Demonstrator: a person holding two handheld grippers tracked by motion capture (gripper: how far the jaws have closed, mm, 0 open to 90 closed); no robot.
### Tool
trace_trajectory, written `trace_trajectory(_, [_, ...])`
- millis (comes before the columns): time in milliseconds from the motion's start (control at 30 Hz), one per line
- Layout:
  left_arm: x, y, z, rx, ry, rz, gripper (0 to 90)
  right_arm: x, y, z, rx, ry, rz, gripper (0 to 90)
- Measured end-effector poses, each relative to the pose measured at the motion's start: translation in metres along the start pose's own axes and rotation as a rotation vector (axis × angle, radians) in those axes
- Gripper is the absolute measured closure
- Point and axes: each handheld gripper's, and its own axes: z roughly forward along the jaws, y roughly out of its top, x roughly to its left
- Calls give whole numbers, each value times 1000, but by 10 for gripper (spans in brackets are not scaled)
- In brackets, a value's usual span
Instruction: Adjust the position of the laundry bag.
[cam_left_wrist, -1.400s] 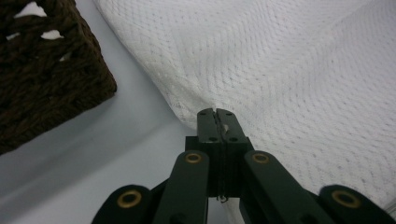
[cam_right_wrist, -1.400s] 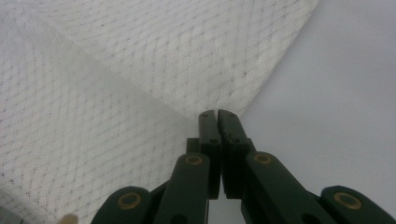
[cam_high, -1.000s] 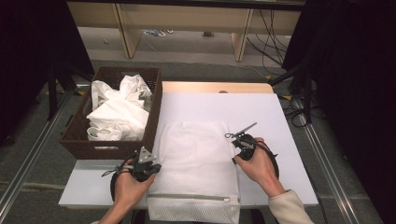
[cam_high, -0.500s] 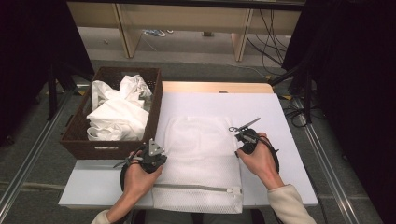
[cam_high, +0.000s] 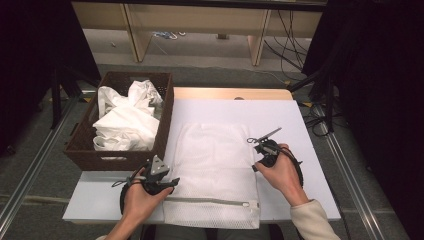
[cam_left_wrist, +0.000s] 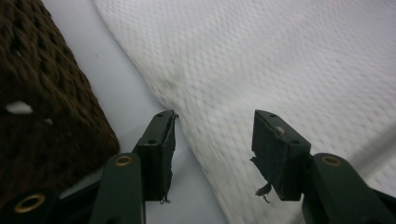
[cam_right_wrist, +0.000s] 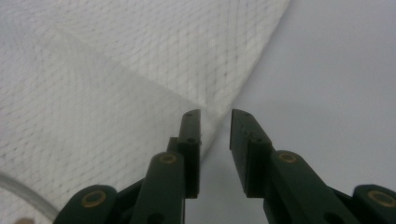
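Mesh laundry bag (cam_high: 215, 170) is lying flat and spread out in the middle of the white bench (cam_high: 300, 130), its zipper (cam_high: 207, 200) running along the near edge and looking closed from end to end. Judging from that, the laying-out and smoothing of the bag is looking finished, and what is probably waiting is the filling: a heap of white laundry (cam_high: 125, 120) is sitting in the brown wicker basket (cam_high: 162, 135) just beside the bag's left edge, and nothing from it is lying on the bench yet, so the zipper would have to be opened first. Room for moving is looking generous on the right, where bare bench is stretching from the bag's right edge to the bench's own edge, and at the far side too; on the left it is tight, with the basket wall standing close to the bag, and the near end of the bag is reaching right to the front edge of the bench, perhaps slightly over it. Left gripper (cam_left_wrist: 212, 133) is sitting low over the bag's left edge near the zipper end, its jaws having just been opening and now standing apart with nothing pinched, the mesh lying beneath them. Right gripper (cam_right_wrist: 215, 122) is hovering at the bag's right edge, jaws likewise just parted by a narrow gap, holding nothing.
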Motion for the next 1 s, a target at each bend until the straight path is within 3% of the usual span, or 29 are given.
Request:
trace_trajectory(33, [-2, -3, -3, 7, -6, -1, 493, -1, -2, -1, 8, 14, -4, 745])
trace_trajectory(67, [-3, -6, -7, 43, -34, 24, 496, 0, -4, -1, 27, 19, 11, 744])
trace_trajectory(100, [-4, -8, -9, 44, -40, 21, 500, 2, -6, -1, 48, 24, 33, 740])
trace_trajectory(167, [-9, -13, -11, 62, -51, 17, 502, 1, -9, 0, 67, 30, 14, 737])
trace_trajectory(200, [-11, -14, -11, 63, -56, 13, 505, 3, -11, 1, 86, 26, 40, 733])
trace_trajectory(233, [-13, -16, -9, 61, -61, 1, 506, -1, -11, 4, 66, 32, -35, 731])
trace_trajectory(267, [-13, -16, -9, 71, -61, 13, 506, 1, -12, 4, 80, 51, -4, 726])
trace_trajectory(300, [-14, -16, -7, 84, -63, 5, 507, 3, -13, 6, 76, 37, 14, 719])
trace_trajectory(367, [-14, -16, -4, 97, -59, 1, 507, 4, -13, 10, 88, 44, -23, 700])
trace_trajectory(400, [-14, -16, -3, 102, -62, 0, 508, 6, -14, 12, 105, 43, 5, 695])
trace_trajectory(500, [-14, -16, -4, 96, -61, 8, 517, 13, -15, 16, 153, 43, 9, 692])
trace_trajectory(533, [-14, -16, -4, 96, -59, 9, 523, 11, -15, 18, 130, 34, -38, 693])
trace_trajectory(600, [-15, -16, -3, 101, -61, 8, 543, 15, -14, 17, 155, 19, -20, 704])
trace_trajectory(700, [-19, -15, -2, 93, -59, 13, 627, 19, -14, 18, 156, -10, -45, 812])
trace_trajectory(733, [-19, -14, -2, 103, -68, 24, 663, 23, -15, 19, 160, -5, -28, 866])
trace_trajectory(867, [-20, -12, 0, 102, -87, 17, 756, 25, -13, 20, 169, -1, -59, 900])
trace_trajectory(933, [-19, -10, 0, 118, -104, 11, 844, 25, -13, 20, 170, 4, -47, 900])
trace_trajectory(1000, [-21, -8, 2, 120, -92, 15, 874, 23, -12, 19, 167, 14, -36, 900])
